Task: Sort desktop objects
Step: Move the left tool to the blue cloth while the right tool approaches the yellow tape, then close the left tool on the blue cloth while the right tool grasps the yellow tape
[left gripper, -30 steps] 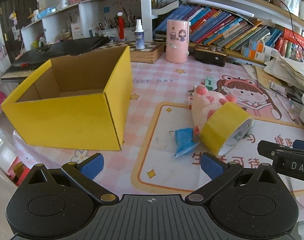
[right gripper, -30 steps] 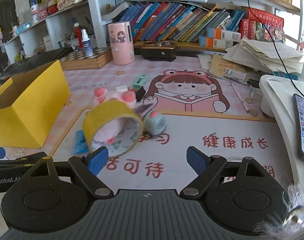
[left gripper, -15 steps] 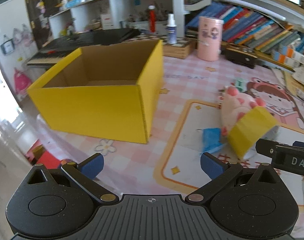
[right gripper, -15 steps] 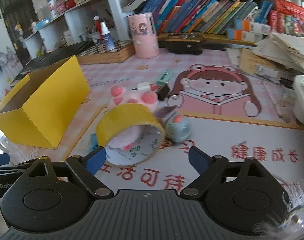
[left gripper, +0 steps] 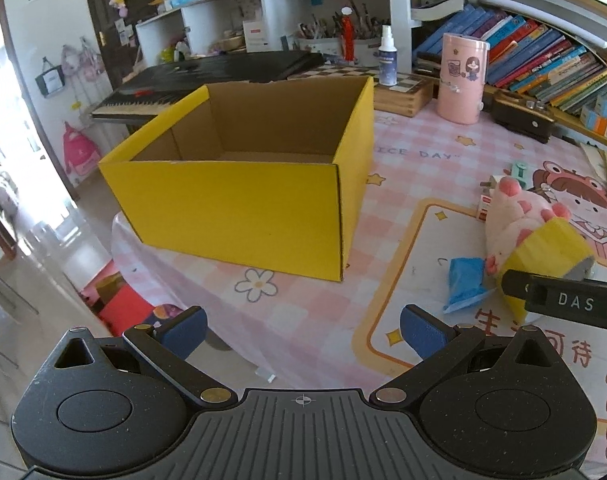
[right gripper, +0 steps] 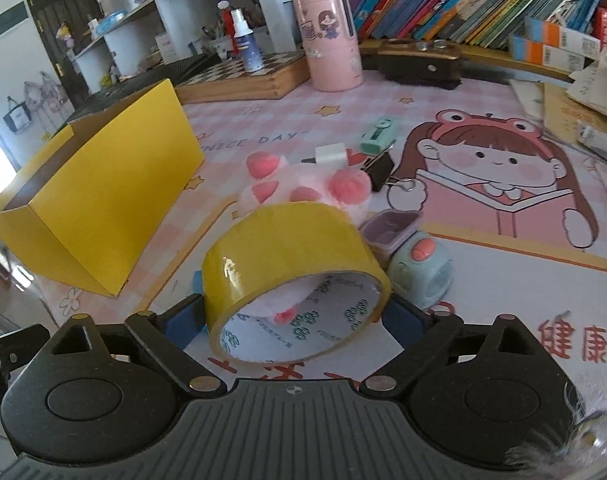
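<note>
In the left wrist view, the left tongs (left gripper: 301, 330) are seen spread wide with nothing between their blue pads, held over the near edge of the desk (left gripper: 403, 152). Straight ahead of them stands the yellow box (left gripper: 239, 208), open at the top and, as far as its inside can be seen, with nothing in it. Off to the right of these tongs, a roll of yellow tape (left gripper: 551, 248) leans against a pink plush toy (left gripper: 515, 212), with a blue packet (left gripper: 465, 282) just beside them, and part of the right tongs (left gripper: 559, 300) reaches in at that roll. In the right wrist view, the right tongs (right gripper: 293, 320) are spread wide and the tape roll (right gripper: 287, 252) stands on its edge between the two blue pads; whether the pads already touch its sides cannot be told, but no squeeze is shown. The plush toy (right gripper: 303, 184) lies just beyond the roll and shows partly through its hole; a small round blue-green gadget (right gripper: 421, 272) and a purple lidded box (right gripper: 391, 228) sit just to the right of the pads, and a black binder clip (right gripper: 379, 172) lies farther ahead. The yellow box (right gripper: 99, 204) stands ahead and to the left of these tongs. The step in hand is judged to be the picking up of the tape roll for sorting into the box. The next move is judged to call for the pads to be closed squarely on the roll's flat sides, without catching the plush toy, before it is lifted and carried left over the box rim.
</note>
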The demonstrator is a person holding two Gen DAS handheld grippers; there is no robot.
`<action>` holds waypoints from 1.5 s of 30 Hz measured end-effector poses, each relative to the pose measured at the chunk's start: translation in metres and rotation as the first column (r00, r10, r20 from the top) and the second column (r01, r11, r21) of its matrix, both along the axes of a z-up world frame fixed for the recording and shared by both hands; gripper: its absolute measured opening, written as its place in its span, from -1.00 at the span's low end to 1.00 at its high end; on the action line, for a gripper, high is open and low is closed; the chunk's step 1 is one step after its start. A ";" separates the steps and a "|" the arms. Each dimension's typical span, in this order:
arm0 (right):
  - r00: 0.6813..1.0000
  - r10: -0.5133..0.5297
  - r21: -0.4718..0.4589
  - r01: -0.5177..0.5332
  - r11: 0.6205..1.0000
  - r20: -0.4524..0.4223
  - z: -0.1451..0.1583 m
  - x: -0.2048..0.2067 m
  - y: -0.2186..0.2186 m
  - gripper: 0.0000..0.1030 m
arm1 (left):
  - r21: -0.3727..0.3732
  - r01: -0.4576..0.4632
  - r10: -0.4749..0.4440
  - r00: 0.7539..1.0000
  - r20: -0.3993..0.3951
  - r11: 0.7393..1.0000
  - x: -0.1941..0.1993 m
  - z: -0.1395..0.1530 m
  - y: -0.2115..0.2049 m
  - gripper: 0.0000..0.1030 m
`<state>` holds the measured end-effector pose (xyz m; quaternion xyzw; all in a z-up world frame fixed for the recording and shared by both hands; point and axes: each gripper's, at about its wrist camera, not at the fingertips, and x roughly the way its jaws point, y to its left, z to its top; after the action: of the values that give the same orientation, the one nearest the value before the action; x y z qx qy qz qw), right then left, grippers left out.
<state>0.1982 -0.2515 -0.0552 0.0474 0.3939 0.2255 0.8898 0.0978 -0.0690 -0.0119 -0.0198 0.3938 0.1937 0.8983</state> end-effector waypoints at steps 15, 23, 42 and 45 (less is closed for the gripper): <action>0.980 -0.120 0.094 0.106 0.990 0.157 0.049 -0.018 -0.056 0.76 | -0.097 0.201 -0.203 0.979 -0.009 0.975 0.039 -0.020 -0.042 0.82; 0.973 -0.176 0.066 0.167 0.984 0.148 0.052 -0.020 -0.087 0.76 | -0.126 0.261 -0.268 0.963 -0.038 0.957 0.070 -0.041 -0.062 -0.08; 0.978 -0.149 0.039 0.145 0.989 0.145 0.048 -0.019 -0.100 0.76 | -0.115 0.244 -0.251 0.966 -0.056 0.963 0.090 -0.054 -0.070 -0.21; 0.978 -0.147 0.036 0.143 0.989 0.146 0.048 -0.020 -0.101 0.76 | -0.111 0.250 -0.257 0.965 -0.053 0.962 0.091 -0.054 -0.071 -0.43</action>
<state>0.1785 -0.3521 -0.0067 0.0704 0.3193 0.1679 0.9300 0.1891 -0.1404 -0.0657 -0.0090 0.4324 0.0569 0.8998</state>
